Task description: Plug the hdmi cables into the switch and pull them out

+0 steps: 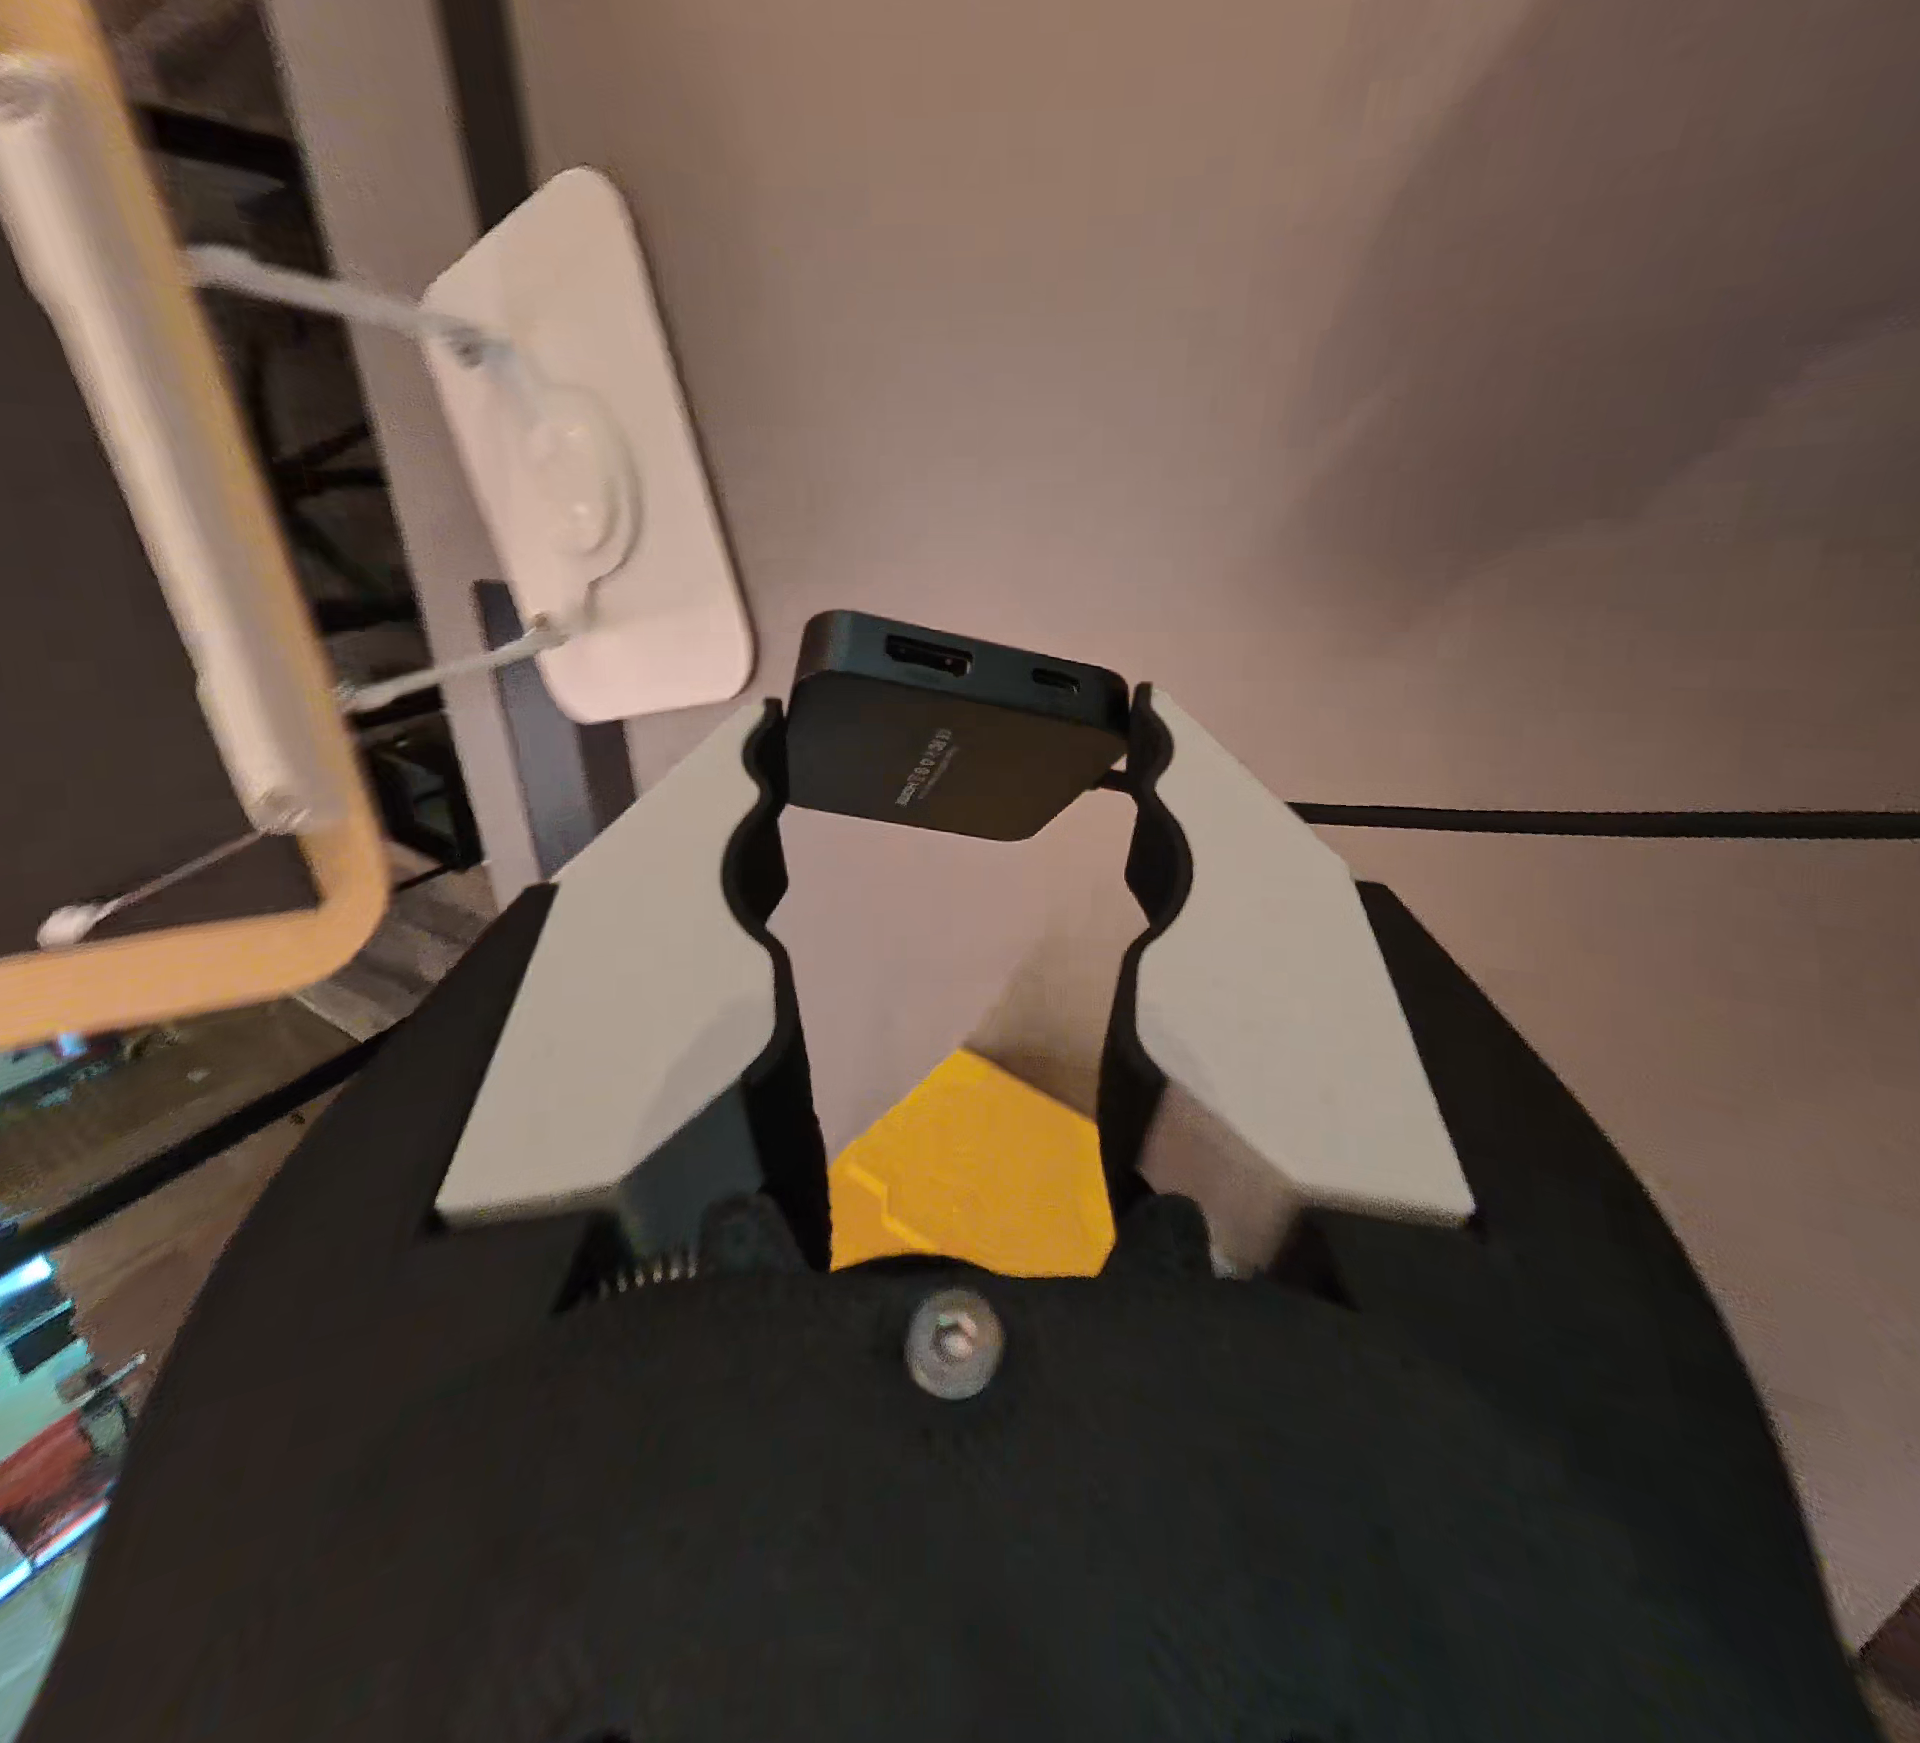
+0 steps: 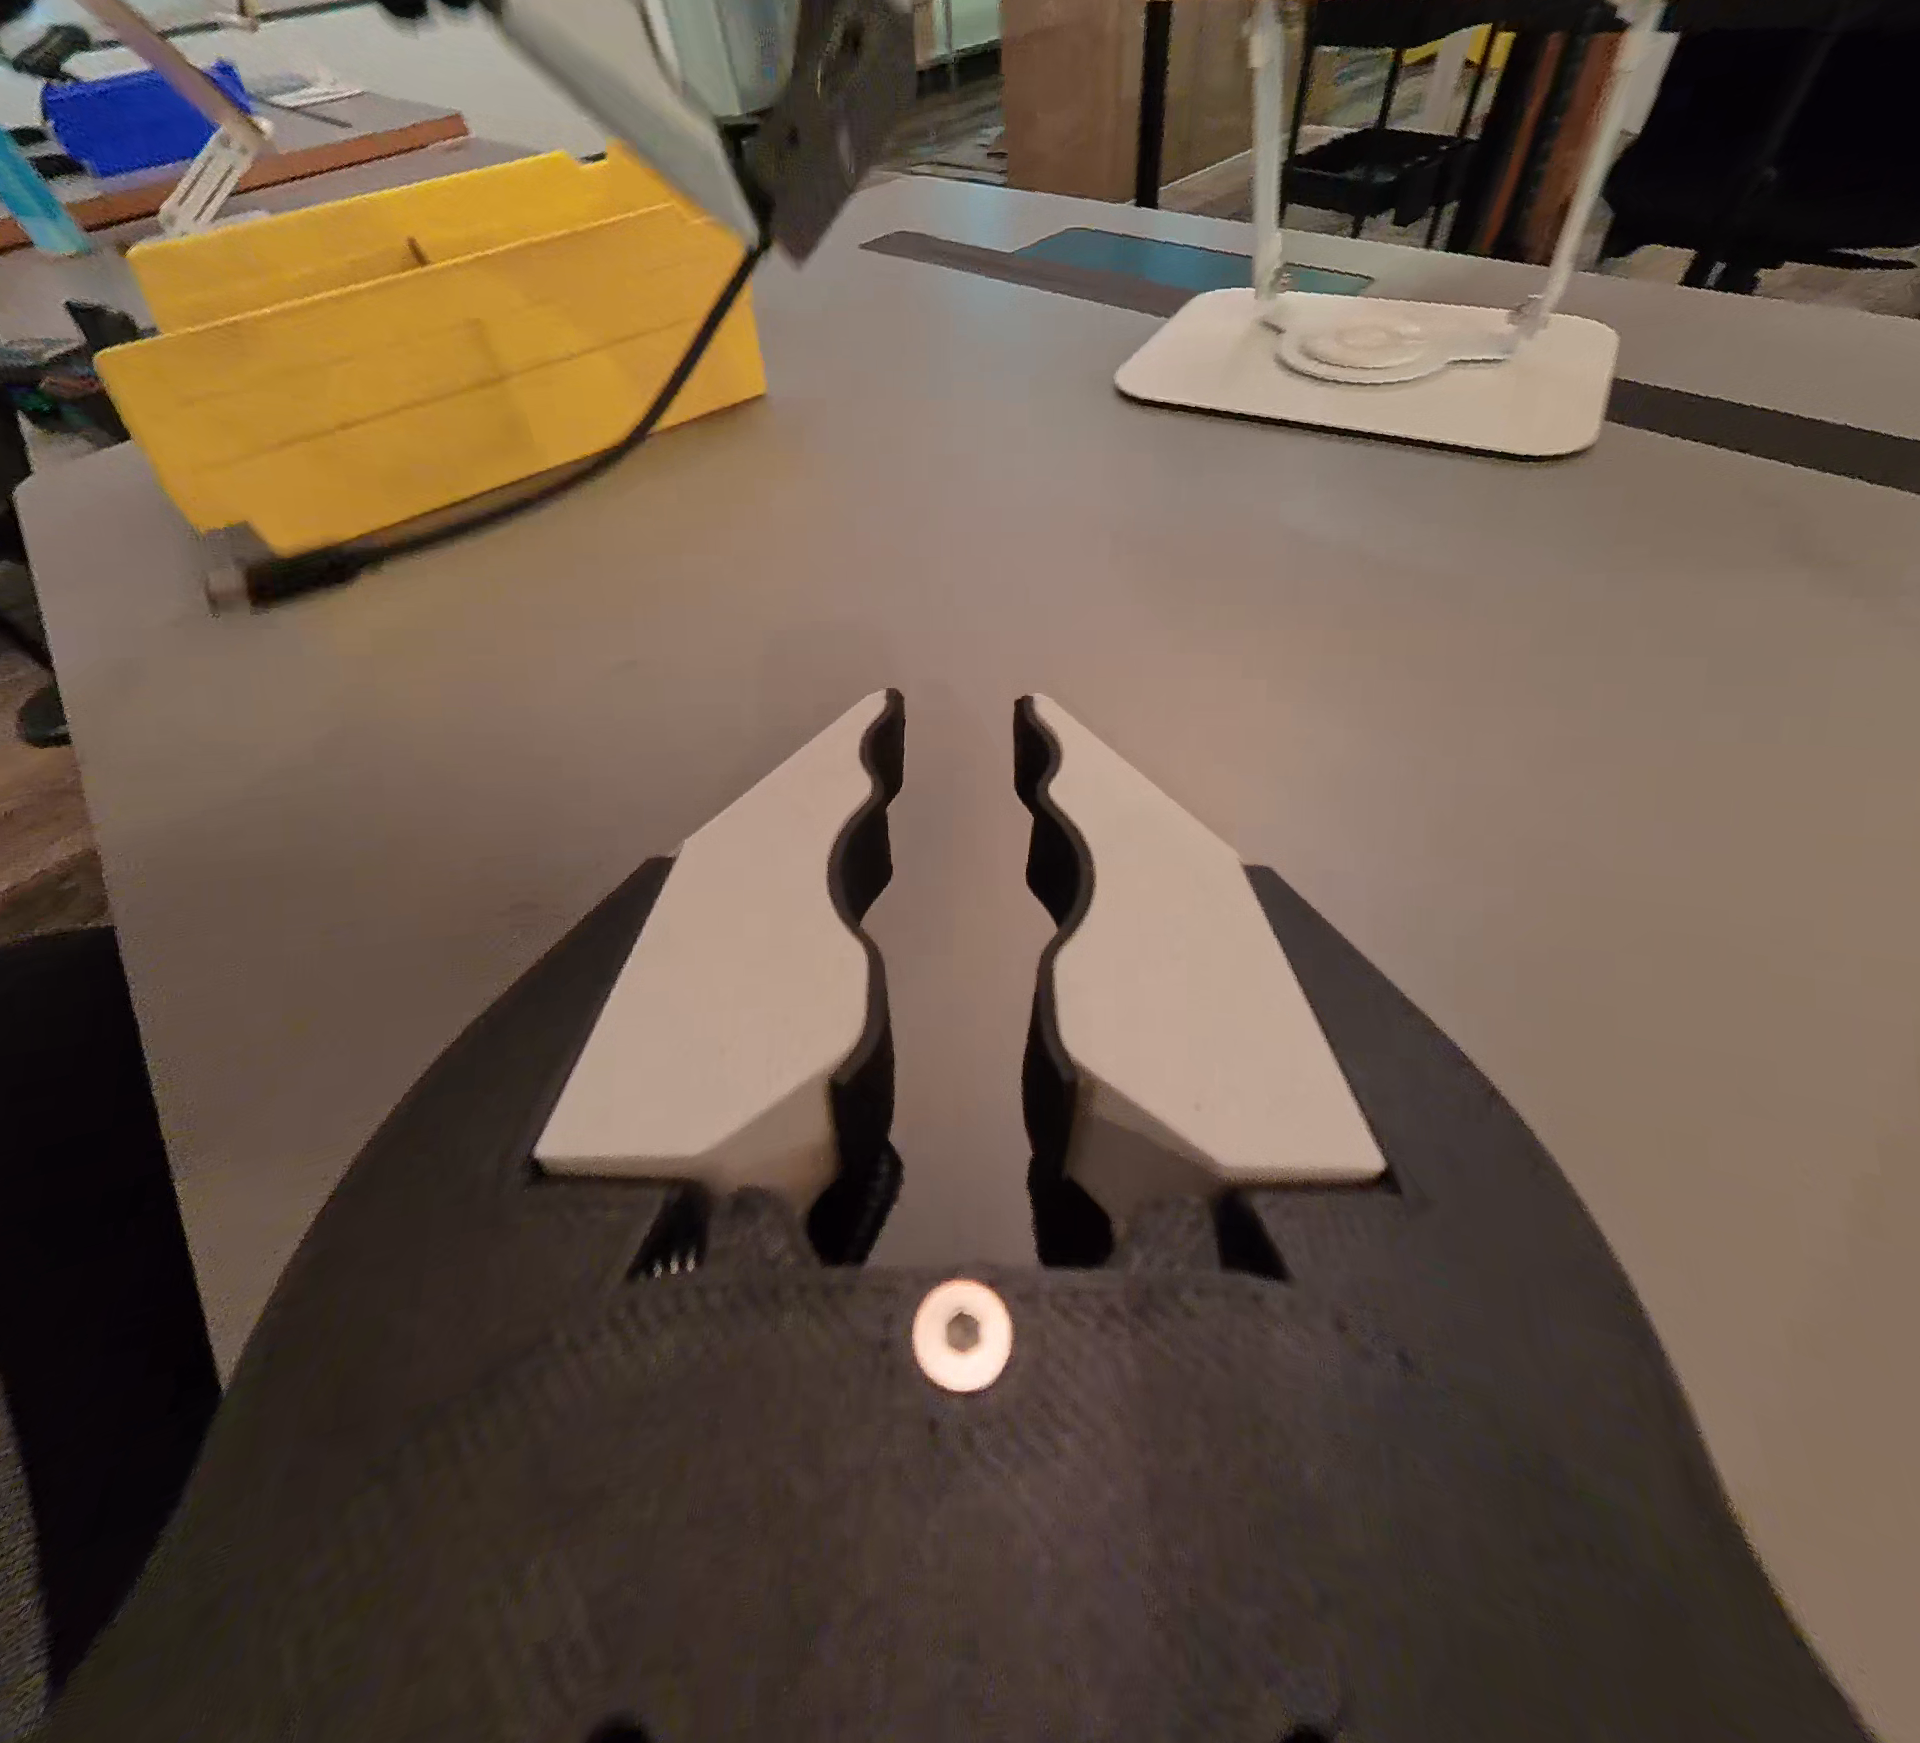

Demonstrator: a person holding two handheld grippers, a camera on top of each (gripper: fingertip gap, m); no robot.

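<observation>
The left gripper (image 1: 951, 717) is clenched on the switch (image 1: 935, 758), a small flat black box with rounded corners, pinched by its two side edges between the fingertips and lifted above the grey table (image 2: 1143, 654). The box's far edge shows two empty ports, a wide one and a small oval one, and its flat face carries pale print. A black cable (image 1: 1610, 823) leaves the switch on its right side. In the right wrist view that cable hangs from the switch down to the table beside the yellow bin (image 2: 436, 363), ending in a plug. The right gripper (image 2: 958, 706) is released, its fingers parted and holding nothing, low over the table, well short of the white stand (image 2: 1371, 389).
</observation>
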